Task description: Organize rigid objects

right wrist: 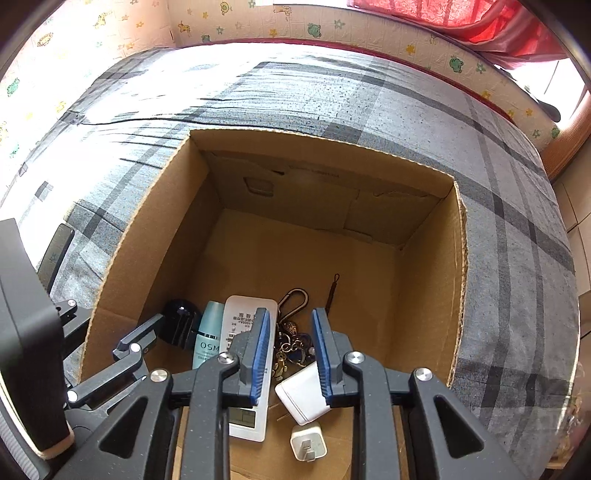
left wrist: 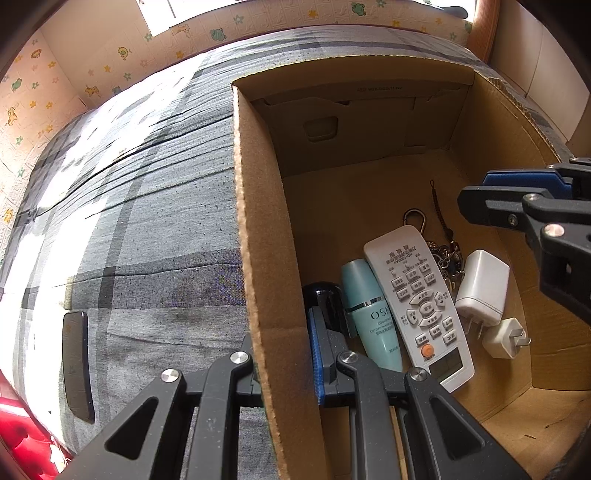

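An open cardboard box (left wrist: 255, 221) stands on a bed. Lying together on its floor are a white remote (left wrist: 417, 306), a teal bottle (left wrist: 373, 317), a dark rounded object (left wrist: 327, 299), a bunch of keys (left wrist: 447, 258), a white charger (left wrist: 480, 288) and a small white plug (left wrist: 504, 338). My left gripper (left wrist: 282, 332) is shut on the box's left wall, one finger on each side. My right gripper (right wrist: 290, 354) hangs inside the box, open, just above the keys (right wrist: 291, 339) and the charger (right wrist: 301, 395). Its pads touch nothing.
A black phone (left wrist: 75, 365) lies flat on the grey checked bedcover (left wrist: 147, 221), left of the box. A wall with cartoon wallpaper (right wrist: 332, 26) runs behind the bed, and a red curtain (right wrist: 461, 14) hangs at the upper right. The far half of the box floor (right wrist: 295, 251) is bare.
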Action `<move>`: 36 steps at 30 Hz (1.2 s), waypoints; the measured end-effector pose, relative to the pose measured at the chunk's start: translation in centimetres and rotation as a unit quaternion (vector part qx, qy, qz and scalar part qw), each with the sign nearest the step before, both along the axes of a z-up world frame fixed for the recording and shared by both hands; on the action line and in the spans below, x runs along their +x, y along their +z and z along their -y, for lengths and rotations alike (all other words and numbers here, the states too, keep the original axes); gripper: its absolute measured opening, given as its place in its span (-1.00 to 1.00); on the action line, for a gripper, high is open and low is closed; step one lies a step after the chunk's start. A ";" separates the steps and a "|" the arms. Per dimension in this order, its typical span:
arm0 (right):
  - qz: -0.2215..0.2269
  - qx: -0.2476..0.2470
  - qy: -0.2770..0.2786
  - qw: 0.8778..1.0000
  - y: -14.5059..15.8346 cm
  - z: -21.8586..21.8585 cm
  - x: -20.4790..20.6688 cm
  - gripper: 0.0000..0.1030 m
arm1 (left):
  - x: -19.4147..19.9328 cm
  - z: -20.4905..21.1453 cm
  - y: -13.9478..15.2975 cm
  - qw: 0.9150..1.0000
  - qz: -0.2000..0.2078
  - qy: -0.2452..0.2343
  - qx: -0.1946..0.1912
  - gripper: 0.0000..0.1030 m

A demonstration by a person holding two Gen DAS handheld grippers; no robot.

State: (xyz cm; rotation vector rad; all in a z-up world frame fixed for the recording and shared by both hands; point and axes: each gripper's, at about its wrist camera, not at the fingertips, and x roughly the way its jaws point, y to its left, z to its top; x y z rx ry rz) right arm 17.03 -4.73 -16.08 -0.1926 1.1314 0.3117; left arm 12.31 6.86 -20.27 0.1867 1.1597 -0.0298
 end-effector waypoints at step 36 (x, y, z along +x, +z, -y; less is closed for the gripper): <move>0.060 0.005 -0.078 0.995 6.1 6.6 -9.1 0.99 | 0.0 0.5 -0.1 1.000 0.000 0.002 0.010 -0.67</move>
